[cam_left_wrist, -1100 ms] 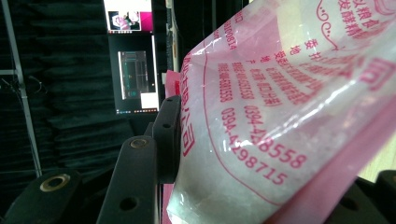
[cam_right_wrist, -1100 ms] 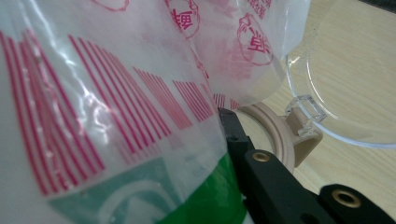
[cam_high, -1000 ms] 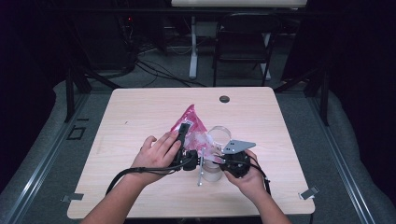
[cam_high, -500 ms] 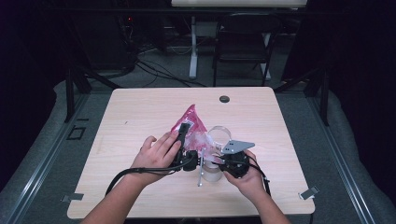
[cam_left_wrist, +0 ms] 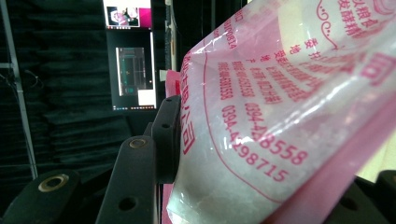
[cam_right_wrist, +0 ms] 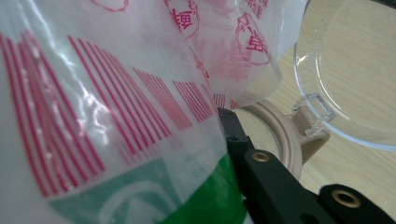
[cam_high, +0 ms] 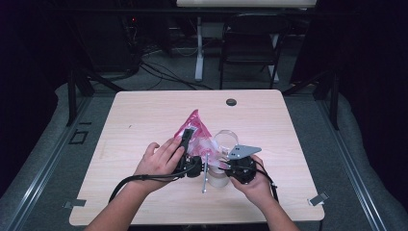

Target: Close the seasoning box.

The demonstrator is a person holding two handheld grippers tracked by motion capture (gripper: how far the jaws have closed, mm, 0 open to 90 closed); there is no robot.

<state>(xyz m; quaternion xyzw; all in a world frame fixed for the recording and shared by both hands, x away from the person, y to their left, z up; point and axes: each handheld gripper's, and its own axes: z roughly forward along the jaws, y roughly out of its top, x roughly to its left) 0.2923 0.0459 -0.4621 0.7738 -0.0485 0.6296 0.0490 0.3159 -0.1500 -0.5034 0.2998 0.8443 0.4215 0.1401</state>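
While both hands work close together near the front middle of the pale wooden table, a pink-and-clear printed plastic bag is raised between them, its pointed top tilted away from the person. Seen from the high view, the left gripper lies along the bag's left side, with the person's left hand wrapped around its body and a black cable trailing back toward the table's near edge. Close up in the left gripper view, a black jaw pad presses flat against the bag's printed film, which bulges with a white powdery fill; the left gripper is clamped on the bag.

Just right of it, the right gripper sits in the person's right hand, its grey three-cornered plate on top. In the right gripper view, its black jaw lies against the film, here striped red with a green patch. The jaws read as fully closed, but whether they pinch the film cannot be told.

Directly beneath the bag stands a round cream-coloured jar, its clear hinged plastic lid flipped open toward the far side. A thin silvery rod lies on the table between the two hands.
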